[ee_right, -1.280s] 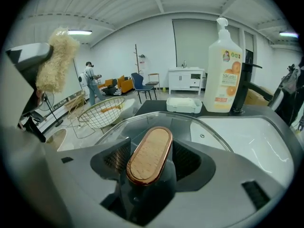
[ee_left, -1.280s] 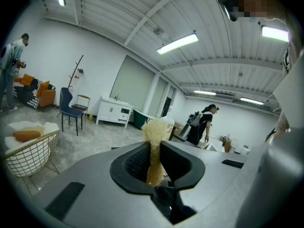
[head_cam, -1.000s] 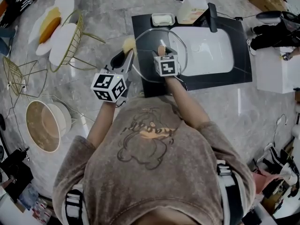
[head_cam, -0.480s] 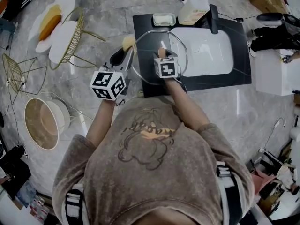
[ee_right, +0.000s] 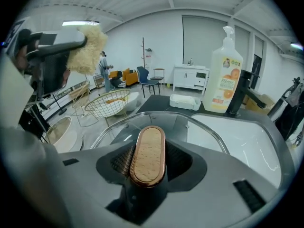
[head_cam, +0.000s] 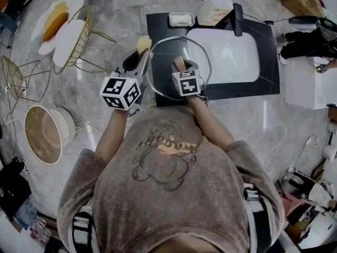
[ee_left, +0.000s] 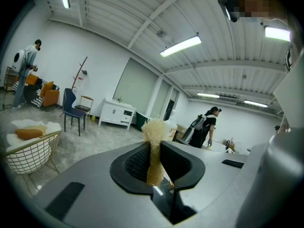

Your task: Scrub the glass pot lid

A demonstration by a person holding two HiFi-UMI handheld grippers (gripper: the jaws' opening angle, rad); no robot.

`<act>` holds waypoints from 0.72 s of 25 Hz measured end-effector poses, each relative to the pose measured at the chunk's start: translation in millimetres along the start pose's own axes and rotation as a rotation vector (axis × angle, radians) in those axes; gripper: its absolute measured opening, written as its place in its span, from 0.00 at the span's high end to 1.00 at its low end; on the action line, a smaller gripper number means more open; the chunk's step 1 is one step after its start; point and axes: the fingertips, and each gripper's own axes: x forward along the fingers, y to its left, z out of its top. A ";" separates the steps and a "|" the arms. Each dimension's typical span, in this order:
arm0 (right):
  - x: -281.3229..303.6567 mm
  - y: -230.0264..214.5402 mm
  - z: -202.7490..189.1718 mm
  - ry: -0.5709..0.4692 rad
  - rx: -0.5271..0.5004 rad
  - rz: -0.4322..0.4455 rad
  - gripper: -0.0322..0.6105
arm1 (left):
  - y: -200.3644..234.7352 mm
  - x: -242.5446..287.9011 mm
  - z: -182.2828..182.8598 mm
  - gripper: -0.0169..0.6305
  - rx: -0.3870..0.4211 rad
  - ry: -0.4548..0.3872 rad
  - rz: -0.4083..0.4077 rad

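The glass pot lid [head_cam: 160, 70] is over the black counter, at the sink's left edge, and its rim reaches over the basin. My right gripper [head_cam: 180, 66] is shut on the lid's wooden handle [ee_right: 148, 153]; its jaws have just been closing with that handle between them. The glass [ee_right: 199, 127] spreads out beyond the jaws. My left gripper [head_cam: 139, 57] hovers just left of the lid, shut on a yellow sponge [ee_left: 154, 136]. That sponge [ee_right: 89, 46] also shows at the upper left of the right gripper view.
A white sink basin [head_cam: 226, 54] is set in the black counter [head_cam: 263, 86], with a black faucet [head_cam: 238, 17], a soap bottle [head_cam: 215, 8] and a soap dish [head_cam: 181, 19] behind it. A wire chair [head_cam: 79, 38] and a round tub [head_cam: 45, 136] stand to the left. Other people stand far off.
My right gripper and the lid have shifted a little toward me, away from the basin. The left gripper with the sponge has barely moved.
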 end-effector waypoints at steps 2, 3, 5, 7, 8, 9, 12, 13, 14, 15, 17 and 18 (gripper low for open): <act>-7.8 -0.4 5.1 -0.021 -0.035 0.014 0.68 | -3.5 2.1 0.9 0.88 0.002 -0.004 -0.001; -11.9 -1.1 9.1 -0.035 -0.049 0.022 0.68 | -5.2 3.2 1.9 0.88 0.003 -0.006 -0.001; -20.8 -4.1 19.3 -0.070 -0.064 0.038 0.68 | -9.1 4.9 5.3 0.88 0.006 -0.014 0.001; -31.4 -9.9 30.8 -0.109 -0.070 0.052 0.68 | -14.1 5.2 10.9 0.88 0.010 -0.025 0.003; -37.9 -13.1 36.7 -0.125 -0.074 0.058 0.68 | -16.5 4.5 14.7 0.88 0.012 -0.032 0.004; -44.6 -16.3 42.8 -0.140 -0.078 0.064 0.68 | -18.7 3.4 18.9 0.88 0.015 -0.040 0.006; -64.4 -28.9 59.7 -0.198 -0.073 0.080 0.68 | -23.4 -0.7 31.4 0.88 0.025 -0.065 0.016; -71.1 -34.3 64.2 -0.220 -0.061 0.086 0.68 | -24.7 -2.0 34.5 0.88 0.029 -0.071 0.021; -77.9 -40.2 67.9 -0.242 -0.044 0.093 0.68 | -26.1 -2.9 37.2 0.88 0.032 -0.077 0.026; -84.8 -46.8 70.9 -0.263 -0.024 0.100 0.68 | -27.7 -3.3 39.3 0.88 0.034 -0.081 0.031; -98.2 -59.7 74.9 -0.306 0.018 0.116 0.68 | -30.9 -3.6 41.8 0.88 0.037 -0.090 0.040; -104.5 -65.0 75.9 -0.326 0.039 0.124 0.68 | -32.2 -4.2 41.8 0.88 0.036 -0.093 0.044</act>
